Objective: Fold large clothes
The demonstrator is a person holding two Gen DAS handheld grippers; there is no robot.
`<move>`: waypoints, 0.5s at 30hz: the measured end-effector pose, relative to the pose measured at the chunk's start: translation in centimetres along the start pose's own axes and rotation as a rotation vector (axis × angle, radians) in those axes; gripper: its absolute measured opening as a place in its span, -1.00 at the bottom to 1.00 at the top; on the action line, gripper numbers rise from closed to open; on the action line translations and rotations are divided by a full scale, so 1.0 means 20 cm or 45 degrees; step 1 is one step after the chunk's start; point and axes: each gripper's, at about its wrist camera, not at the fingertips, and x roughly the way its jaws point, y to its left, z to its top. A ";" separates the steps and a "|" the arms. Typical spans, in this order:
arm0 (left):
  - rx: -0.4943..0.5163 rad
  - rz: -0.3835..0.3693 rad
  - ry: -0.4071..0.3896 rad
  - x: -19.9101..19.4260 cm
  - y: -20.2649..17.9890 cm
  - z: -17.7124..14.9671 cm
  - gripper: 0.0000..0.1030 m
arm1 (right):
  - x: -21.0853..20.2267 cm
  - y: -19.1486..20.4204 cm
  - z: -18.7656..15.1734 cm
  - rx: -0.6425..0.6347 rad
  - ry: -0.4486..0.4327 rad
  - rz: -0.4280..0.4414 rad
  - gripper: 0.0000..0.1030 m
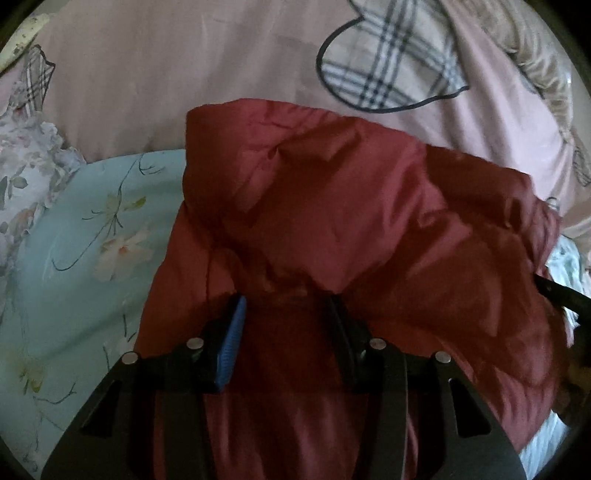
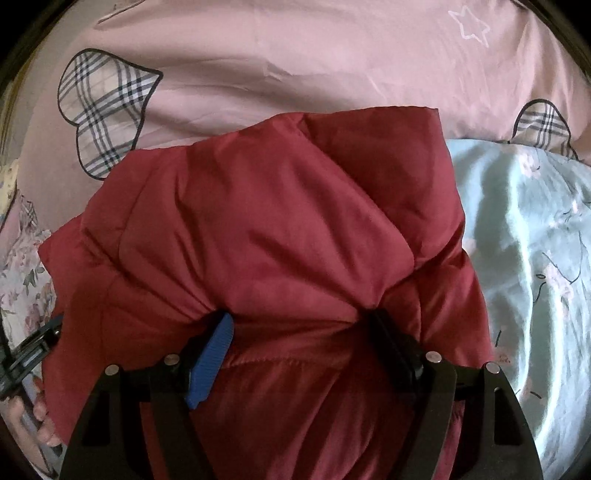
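Left wrist view. Item: dark red padded jacket (image 1: 332, 206), puffy and quilted, bunched into a mound that fills the centre and lower part of the view. It lies on a bed, partly on a pale blue floral sheet (image 1: 85, 236) to the jacket's left and partly on a pink duvet (image 1: 166, 81) beyond the jacket. The duvet carries a plaid heart patch (image 1: 388, 70) outlined in black, just past the jacket's far edge. A ruffled floral pillow (image 1: 26, 173) sits at the far left, beside the blue sheet. Left gripper (image 1: 284, 306): jaws set moderately apart with a thick fold of the jacket pinched between them; the blue-ribbed pad (image 1: 231, 343) presses the cloth from the left, the black finger from the right. A dark bar of the other tool shows at the jacket's right edge.

Right wrist view. The same jacket (image 2: 280, 221) occupies the centre, its smooth upper panel folded over toward the camera. The pink duvet (image 2: 295, 55) lies beyond it, with a plaid heart (image 2: 103, 110) past the jacket's left shoulder and a white star outline (image 2: 471, 24) further off. The blue floral sheet (image 2: 535, 258) lies to the jacket's right. Right gripper (image 2: 303, 325): jaws wide, closed on a bulky gather of jacket fabric that puckers at both fingers. The left gripper (image 2: 33, 347) and the person's fingers (image 2: 40, 417) appear at the jacket's lower left edge.
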 end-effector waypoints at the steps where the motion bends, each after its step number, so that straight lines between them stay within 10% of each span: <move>1: -0.007 0.002 0.005 0.02 0.00 0.01 -0.13 | 0.01 -0.01 0.01 0.007 0.000 0.006 0.51; 15: -0.035 -0.034 0.035 0.04 0.05 0.04 -0.14 | 0.08 -0.05 0.02 0.052 -0.027 0.040 0.52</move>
